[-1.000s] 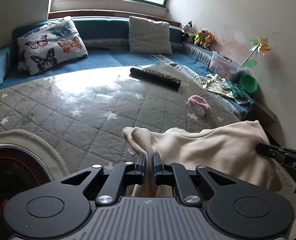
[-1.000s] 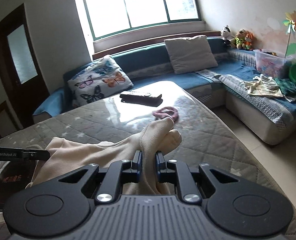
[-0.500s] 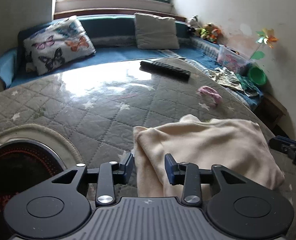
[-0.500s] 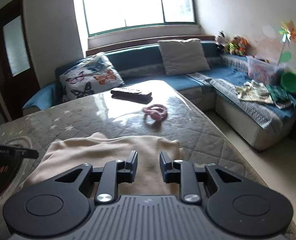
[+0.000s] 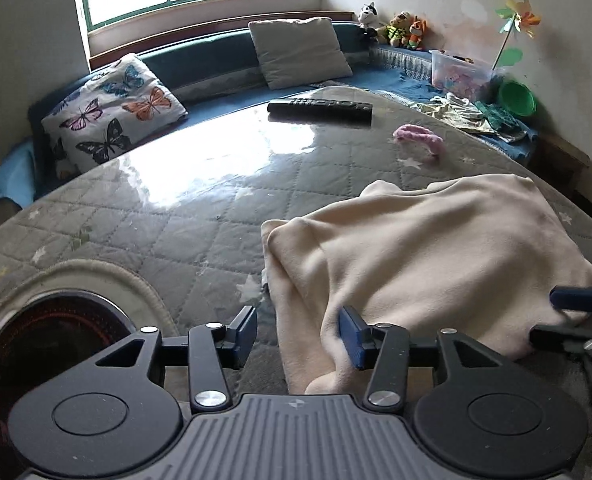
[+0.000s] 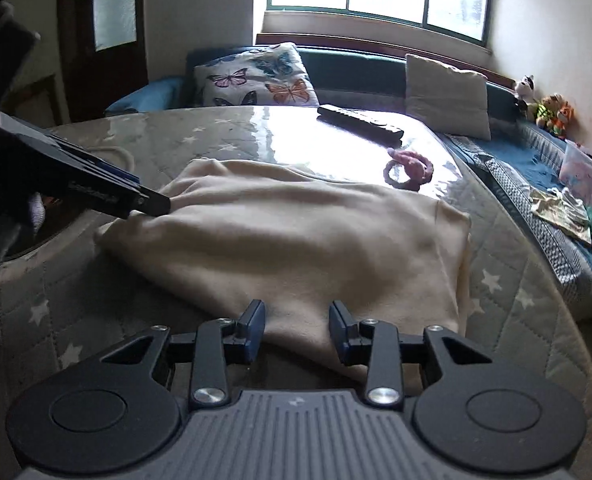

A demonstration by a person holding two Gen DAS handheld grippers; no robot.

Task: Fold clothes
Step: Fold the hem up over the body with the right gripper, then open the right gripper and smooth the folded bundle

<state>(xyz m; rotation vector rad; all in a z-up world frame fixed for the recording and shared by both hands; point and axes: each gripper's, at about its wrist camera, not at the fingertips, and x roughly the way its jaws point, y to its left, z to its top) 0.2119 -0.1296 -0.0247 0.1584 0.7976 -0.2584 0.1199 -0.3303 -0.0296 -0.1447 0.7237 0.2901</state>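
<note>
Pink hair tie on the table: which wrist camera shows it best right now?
The right wrist view: the pink hair tie shows its open loop just beyond the cream garment. In the left wrist view it lies smaller, seen side-on, its loop not visible.

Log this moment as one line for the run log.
left tongs: open | right tongs: open | cloth: folded, lying on table, unheld
</note>
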